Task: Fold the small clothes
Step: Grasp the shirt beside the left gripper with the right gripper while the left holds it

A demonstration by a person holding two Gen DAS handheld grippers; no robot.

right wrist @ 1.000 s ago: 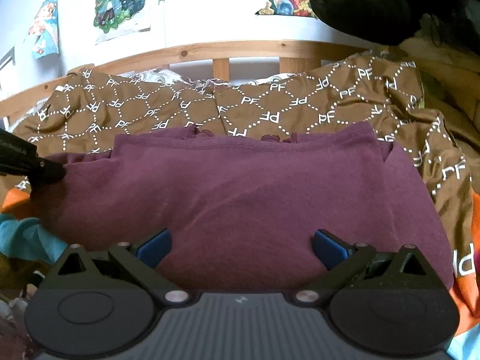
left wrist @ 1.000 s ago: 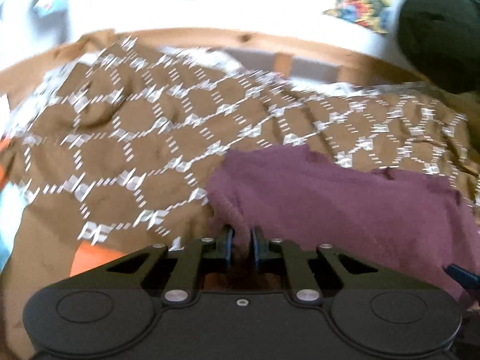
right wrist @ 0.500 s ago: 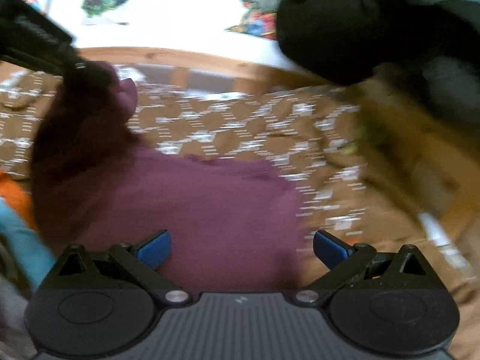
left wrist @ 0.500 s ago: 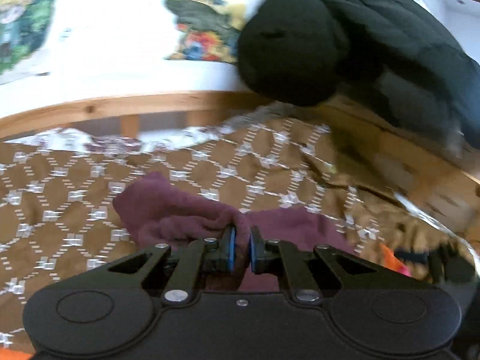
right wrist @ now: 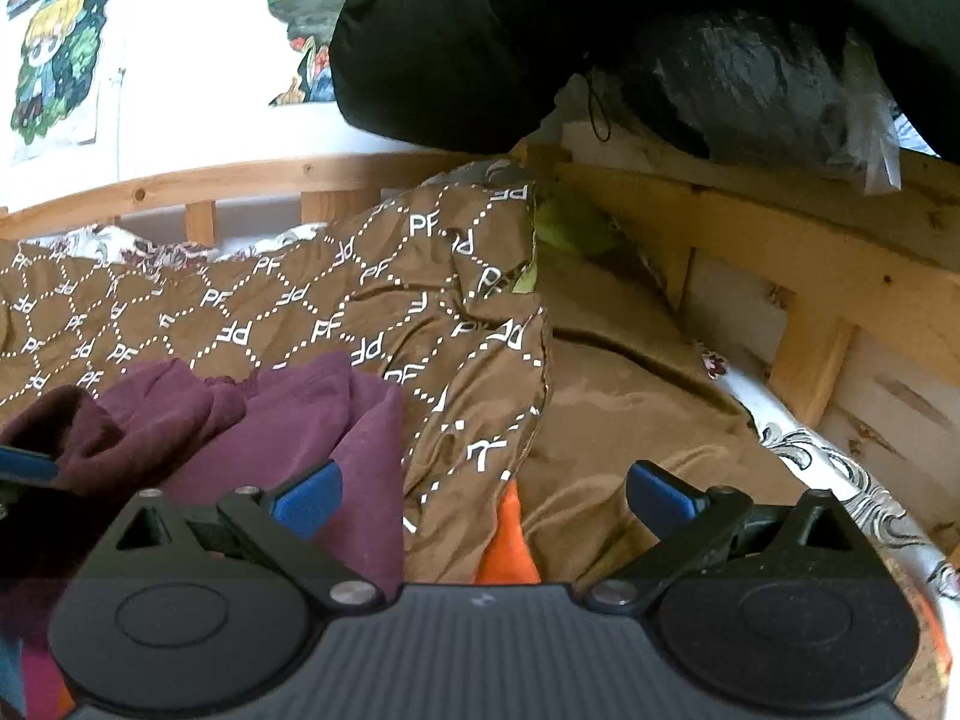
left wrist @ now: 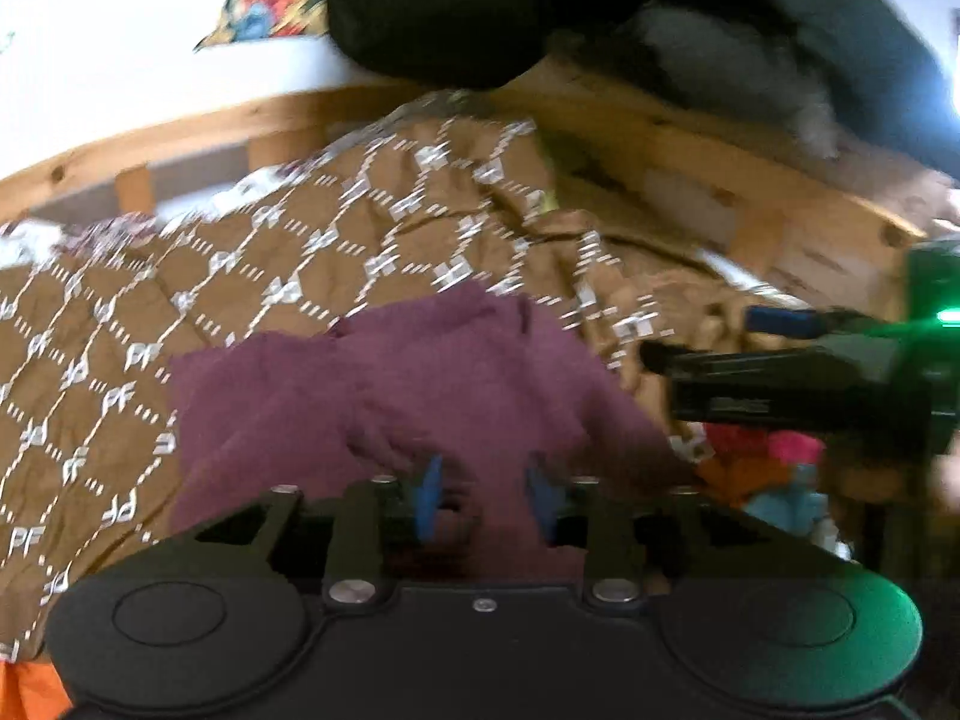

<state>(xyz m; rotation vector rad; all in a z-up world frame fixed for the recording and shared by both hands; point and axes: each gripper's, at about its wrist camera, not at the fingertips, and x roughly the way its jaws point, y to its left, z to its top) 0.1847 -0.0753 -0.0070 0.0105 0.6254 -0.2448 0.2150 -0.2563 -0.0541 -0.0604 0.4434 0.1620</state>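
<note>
The brown PF-patterned blanket (right wrist: 372, 312) is lying rumpled ahead of both tools, so the fold could be settling unevenly; the maroon garment (left wrist: 384, 396) is bunching directly in front of the left gripper (left wrist: 483, 498), whose jaws are standing apart over it, holding nothing; the right gripper (right wrist: 480, 495) is hanging wide apart, empty, garment at its left finger, risking a snag.

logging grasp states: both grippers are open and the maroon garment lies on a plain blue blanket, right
Not quite: the blanket is brown with a white PF pattern, not plain blue, as the right wrist view shows. Left gripper and right gripper are open; the maroon garment lies on it.
</note>
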